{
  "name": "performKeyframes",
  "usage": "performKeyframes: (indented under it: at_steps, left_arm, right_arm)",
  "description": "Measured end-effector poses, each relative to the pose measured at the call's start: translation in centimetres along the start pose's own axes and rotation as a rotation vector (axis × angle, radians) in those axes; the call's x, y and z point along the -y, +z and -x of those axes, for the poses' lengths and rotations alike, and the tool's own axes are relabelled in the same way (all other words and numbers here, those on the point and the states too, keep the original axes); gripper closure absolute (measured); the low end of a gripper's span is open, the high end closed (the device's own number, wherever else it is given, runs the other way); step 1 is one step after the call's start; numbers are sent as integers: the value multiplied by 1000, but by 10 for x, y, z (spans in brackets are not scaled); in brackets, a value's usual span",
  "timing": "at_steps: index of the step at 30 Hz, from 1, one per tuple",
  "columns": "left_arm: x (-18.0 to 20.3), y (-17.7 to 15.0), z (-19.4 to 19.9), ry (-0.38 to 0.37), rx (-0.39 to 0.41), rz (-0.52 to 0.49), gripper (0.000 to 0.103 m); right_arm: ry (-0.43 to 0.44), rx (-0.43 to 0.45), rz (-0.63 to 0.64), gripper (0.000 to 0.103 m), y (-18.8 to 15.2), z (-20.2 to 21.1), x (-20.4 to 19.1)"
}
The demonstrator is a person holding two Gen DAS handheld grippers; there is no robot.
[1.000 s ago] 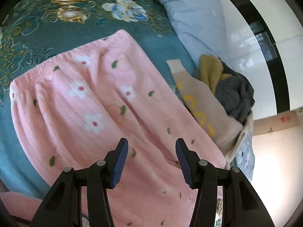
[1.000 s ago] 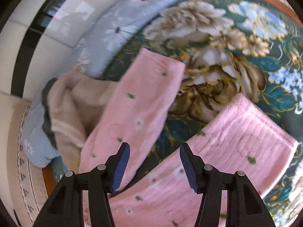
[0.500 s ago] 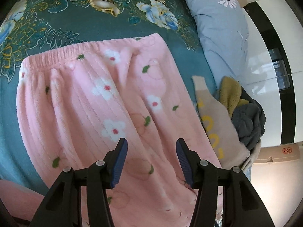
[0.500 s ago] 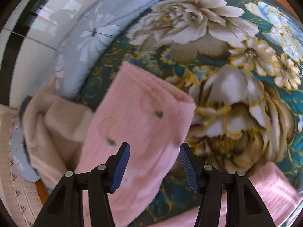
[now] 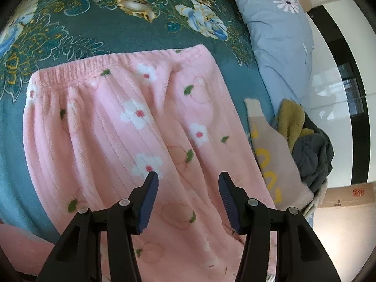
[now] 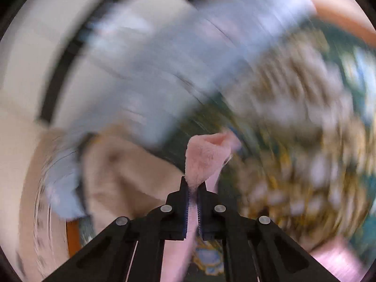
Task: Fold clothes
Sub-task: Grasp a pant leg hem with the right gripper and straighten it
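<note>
Pink fleece trousers (image 5: 131, 127) with white flowers lie flat on the teal floral bedspread (image 5: 70, 28), the elastic waistband toward the far side. My left gripper (image 5: 188, 183) is open and empty, hovering just above the trousers' upper part. My right gripper (image 6: 193, 188) is shut on the end of a pink trouser leg (image 6: 206, 157), which sticks up between the jaws and is lifted off the bed. The right wrist view is heavily motion-blurred.
A blue-grey flowered pillow (image 5: 279, 37) lies at the bed's far right. A beige garment with yellow letters (image 5: 275, 155) and a heap of mustard and dark grey clothes (image 5: 307, 148) sit to the right of the trousers. The beige garment (image 6: 122, 171) also shows in the right wrist view.
My right gripper closed on the trouser leg end and lifted it, moving fast. My left gripper drifted a little over the trousers, still open.
</note>
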State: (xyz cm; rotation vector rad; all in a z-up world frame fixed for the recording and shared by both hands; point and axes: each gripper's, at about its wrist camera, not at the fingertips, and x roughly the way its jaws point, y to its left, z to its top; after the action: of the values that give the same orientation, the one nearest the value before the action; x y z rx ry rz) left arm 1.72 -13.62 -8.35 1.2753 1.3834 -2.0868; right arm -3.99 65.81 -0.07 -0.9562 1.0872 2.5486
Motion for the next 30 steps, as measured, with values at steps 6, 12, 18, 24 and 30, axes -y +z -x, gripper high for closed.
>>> performKeyframes:
  at_steps: [6, 12, 18, 24, 30]
  left_arm:
    - [-2, 2, -3, -3, -26, -7, 49]
    - [-12, 6, -1, -16, -21, 25, 49]
    - [-17, 8, 5, -54, -24, 26, 49]
    - [-29, 24, 32, -82, 58, 48, 49]
    - [-81, 48, 78, 44, 232, 192, 49]
  right_arm:
    - [-321, -216, -106, 96, -43, -51, 83]
    - [-406, -257, -123, 93, -55, -63, 91]
    - [-370, -226, -71, 64, -58, -34, 76]
    - [-329, -190, -45, 57, -69, 5, 69]
    - [-318, -154, -123, 55, -91, 51, 87]
